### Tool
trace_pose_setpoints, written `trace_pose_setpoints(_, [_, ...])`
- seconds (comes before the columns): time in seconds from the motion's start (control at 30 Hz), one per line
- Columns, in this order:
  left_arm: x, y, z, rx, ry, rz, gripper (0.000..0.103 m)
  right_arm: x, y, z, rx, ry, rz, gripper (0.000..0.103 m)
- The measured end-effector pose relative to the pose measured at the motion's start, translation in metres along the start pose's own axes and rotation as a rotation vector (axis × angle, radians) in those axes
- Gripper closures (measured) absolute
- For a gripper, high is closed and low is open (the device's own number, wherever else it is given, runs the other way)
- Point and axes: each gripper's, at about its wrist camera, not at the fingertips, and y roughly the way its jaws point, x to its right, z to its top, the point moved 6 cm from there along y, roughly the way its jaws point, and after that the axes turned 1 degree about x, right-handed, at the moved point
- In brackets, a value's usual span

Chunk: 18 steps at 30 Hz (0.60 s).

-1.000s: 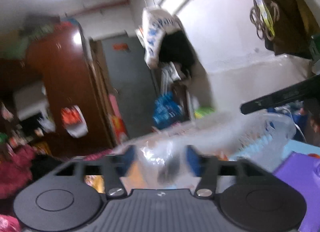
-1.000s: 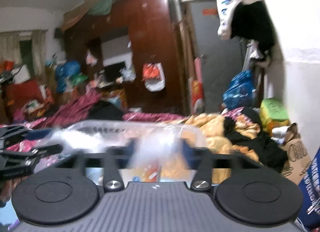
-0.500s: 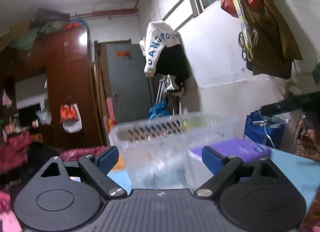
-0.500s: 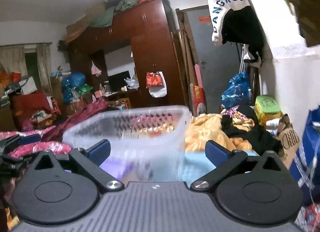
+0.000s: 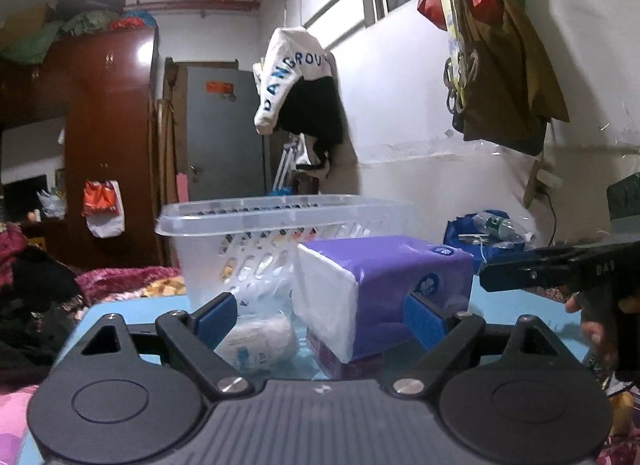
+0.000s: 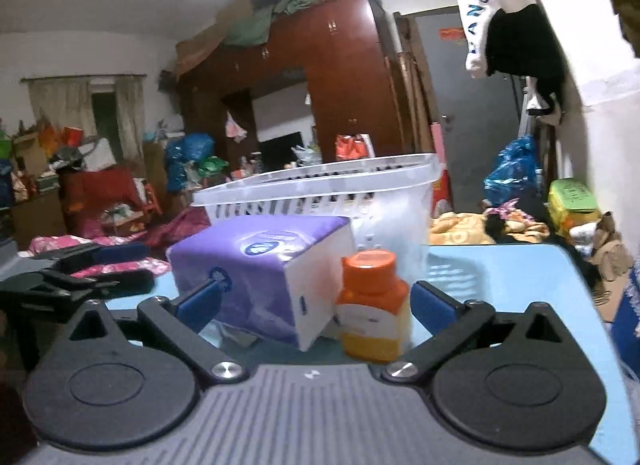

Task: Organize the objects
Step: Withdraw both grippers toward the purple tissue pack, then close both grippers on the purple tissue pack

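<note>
Pretty messy room: big dark wardrobe (image 6: 340,81) far back, grey door (image 5: 224,133) beside it, white hoodie (image 5: 290,73) hanging on the wall.

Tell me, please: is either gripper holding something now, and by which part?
Nothing is held. The left gripper and right gripper are both open, pads touching neither the tissue pack nor the orange bottle.

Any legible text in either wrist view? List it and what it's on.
"DANGROU": white hanging garment, left wrist view; end of word hidden.
"ANGROU": same garment, right wrist view.
"DAS": right gripper body, faint.
Tissue pack logos, orange-capped bottle label, red door sign: unreadable.
</note>
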Motion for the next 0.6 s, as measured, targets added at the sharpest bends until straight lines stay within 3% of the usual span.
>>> trace_pose_setpoints(0.17, [0.003, 0.01, -0.004, -0.019, -0.014, -0.056, 0.011, -0.006, 0.008, -0.003, -0.007, -0.034, 0.028, 0.003])
trace_pose_setpoints(0.3, [0.008, 0.019, -0.003, -0.025, -0.001, -0.066, 0.014, -0.012, 0.009, -0.01, -0.013, -0.058, 0.043, 0.012])
trace_pose_setpoints(0.43, [0.011, 0.028, -0.005, -0.049, 0.0, -0.093, 0.028, -0.012, 0.014, -0.013, -0.039, -0.056, 0.067, 0.031])
trace_pose_setpoints(0.6, [0.017, 0.033, -0.007, -0.061, -0.008, -0.13, 0.042, -0.019, 0.009, -0.023, -0.039, -0.067, 0.088, 0.044])
